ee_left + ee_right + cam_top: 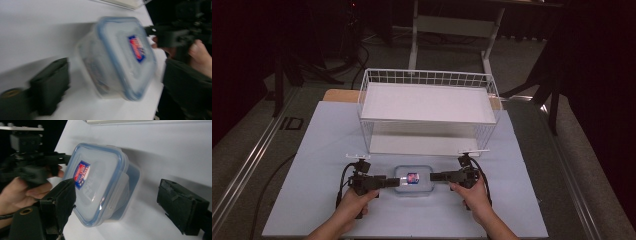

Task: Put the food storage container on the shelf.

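A clear plastic food container [413, 180] with a blue-rimmed lid and a red and blue label sits on the pale table near the front edge. My left gripper [395, 182] comes at it level from the left and my right gripper [433, 176] from the right, both tips at its sides. In the left gripper view the blurred container [117, 55] lies between the open jaws of the left gripper [116, 66], and no pad presses on it. In the right gripper view the container [100, 182] lies between the wide jaws of the right gripper [117, 186]; the far pad [180, 207] stands well off it.
A white wire basket [428, 107] holding a white board stands behind the container in the middle of the table [327, 150]. The floor around is dark, with stands and cables. A hand holds each gripper from the table's front edge.
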The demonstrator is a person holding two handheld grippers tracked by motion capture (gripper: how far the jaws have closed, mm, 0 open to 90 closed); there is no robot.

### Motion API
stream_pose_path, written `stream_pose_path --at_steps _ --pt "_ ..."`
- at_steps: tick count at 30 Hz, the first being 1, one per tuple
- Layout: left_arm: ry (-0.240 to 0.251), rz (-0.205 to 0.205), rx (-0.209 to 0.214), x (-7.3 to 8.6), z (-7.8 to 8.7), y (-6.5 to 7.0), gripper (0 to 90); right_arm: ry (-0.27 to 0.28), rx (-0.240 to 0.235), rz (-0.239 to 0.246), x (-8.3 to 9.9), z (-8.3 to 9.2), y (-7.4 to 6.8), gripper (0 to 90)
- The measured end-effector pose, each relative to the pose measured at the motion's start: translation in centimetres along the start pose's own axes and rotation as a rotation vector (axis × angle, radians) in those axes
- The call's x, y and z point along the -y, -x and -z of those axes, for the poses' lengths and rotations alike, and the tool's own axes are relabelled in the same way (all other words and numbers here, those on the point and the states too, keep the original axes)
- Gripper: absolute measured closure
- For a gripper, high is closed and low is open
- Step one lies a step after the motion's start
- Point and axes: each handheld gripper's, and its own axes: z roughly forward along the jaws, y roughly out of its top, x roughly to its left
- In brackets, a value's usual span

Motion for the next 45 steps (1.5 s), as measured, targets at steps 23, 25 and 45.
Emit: stream_pose_path --at_steps 23,25,45 --pt "-0.059 0.047 0.008 -0.4 -1.2 0.2 39.8 -0.061 -0.058 -0.200 0.6 -1.3 0.3 49.1" --pt "-0.053 0.036 -0.011 -0.3 -1.0 0.7 44.5 -0.053 -0.055 -0.201 0.7 -1.3 0.2 49.5" --pt "-0.030 0.003 -0.063 0.5 -0.2 2.4 49.4 -0.008 0.006 -0.084 1.6 -0.5 -1.9 51.9"
